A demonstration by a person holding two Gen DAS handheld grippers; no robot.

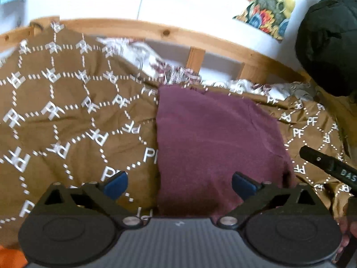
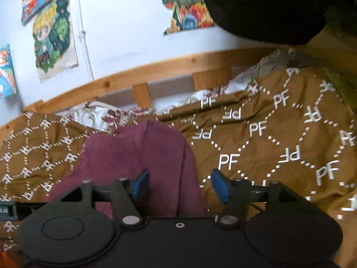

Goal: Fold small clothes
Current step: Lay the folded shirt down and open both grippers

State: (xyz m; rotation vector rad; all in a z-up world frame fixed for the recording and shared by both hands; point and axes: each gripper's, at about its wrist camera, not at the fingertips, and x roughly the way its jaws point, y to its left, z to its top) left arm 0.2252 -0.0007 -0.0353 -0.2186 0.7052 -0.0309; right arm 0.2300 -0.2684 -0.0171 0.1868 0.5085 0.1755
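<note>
The purple cloth (image 1: 214, 143) is laid flat on the brown bedspread (image 1: 67, 120), folded into a neat block. In the left wrist view it is seen just past the left claw (image 1: 179, 184), a little to the right of the middle. The left claw is spread wide open, and nothing is gripped by its blue pads (image 1: 116, 186); the near left edge of the cloth is seen between them. In the right wrist view the right claw (image 2: 181, 186) is also let go, with its blue pads (image 2: 219, 187) held apart. The right edge of the purple cloth (image 2: 138, 154) is seen between them, but it is not squeezed. White "PF" letters and dotted lines are printed all over the brown bedspread (image 2: 279, 145). At the far side a white flowered sheet (image 1: 156, 64) is bunched up against a wooden bed rail (image 1: 200, 38). Bright pictures (image 2: 53, 35) are stuck on the white wall behind. A big dark lump (image 1: 328, 44) is seen at the far right.
</note>
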